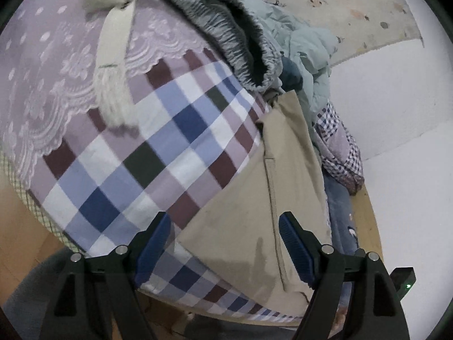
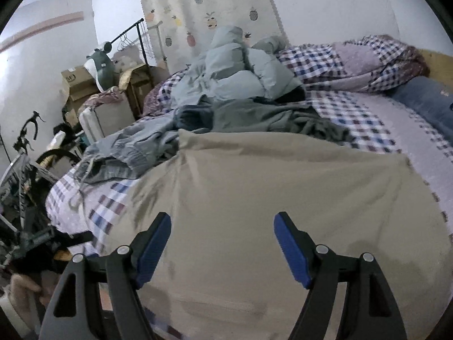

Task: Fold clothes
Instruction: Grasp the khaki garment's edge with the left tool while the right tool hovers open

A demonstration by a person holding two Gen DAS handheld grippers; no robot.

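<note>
A beige garment [image 1: 249, 204] lies flat on the checked bed sheet [image 1: 158, 153], its seam running toward the bed's edge. My left gripper [image 1: 225, 221] hovers open above its near corner, nothing between the blue pads. In the right wrist view the same beige garment [image 2: 283, 198] spreads wide across the bed, and my right gripper [image 2: 222, 221] stands open just over it, holding nothing. A grey pair of trousers with an elastic waistband [image 1: 226, 28] lies behind the beige piece; it shows as a crumpled grey heap [image 2: 136, 147] in the right wrist view.
A pale green puffy jacket [image 2: 235, 68] and a checked quilt [image 2: 354, 59] pile up at the back of the bed. A blue pillow [image 2: 427, 102] sits at the right. Cardboard boxes [image 2: 76, 85], a clothes rack and a bicycle [image 2: 25, 170] crowd the floor at left. A cream strap with tassel [image 1: 113, 65] lies on the sheet.
</note>
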